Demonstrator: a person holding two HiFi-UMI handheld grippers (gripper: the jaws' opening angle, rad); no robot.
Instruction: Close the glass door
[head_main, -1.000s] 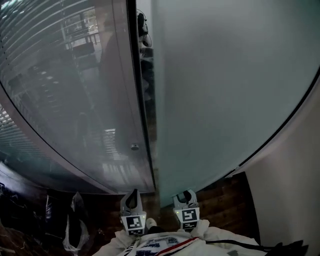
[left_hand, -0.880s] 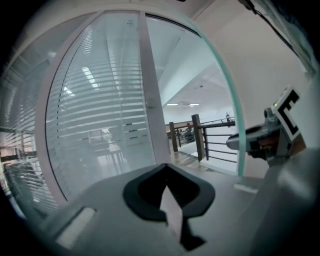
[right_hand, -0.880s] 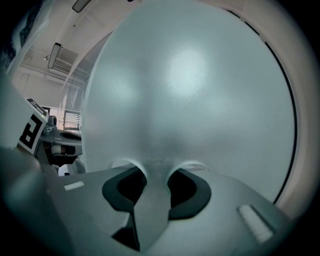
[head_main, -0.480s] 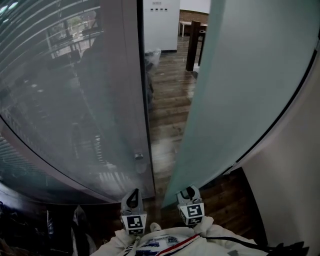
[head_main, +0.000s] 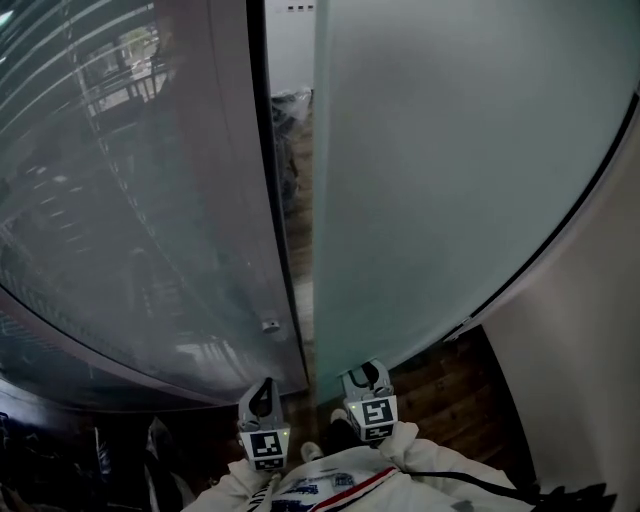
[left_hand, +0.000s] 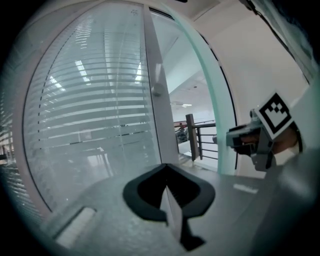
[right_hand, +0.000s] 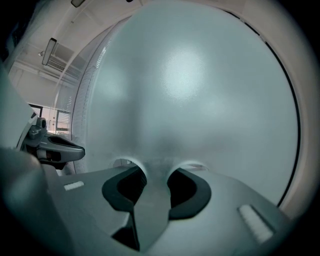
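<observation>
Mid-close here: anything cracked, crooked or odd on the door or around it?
Nothing stands out. The frosted door looks whole and straight. A narrow gap separates its edge from the fixed glass panel, so it is not yet shut.

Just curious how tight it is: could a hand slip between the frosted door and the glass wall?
Barely: one narrow gap is free, bordered by the frosted glass door and the dark frame. Crowded at its foot, where the left tool and right tool sit.
</observation>
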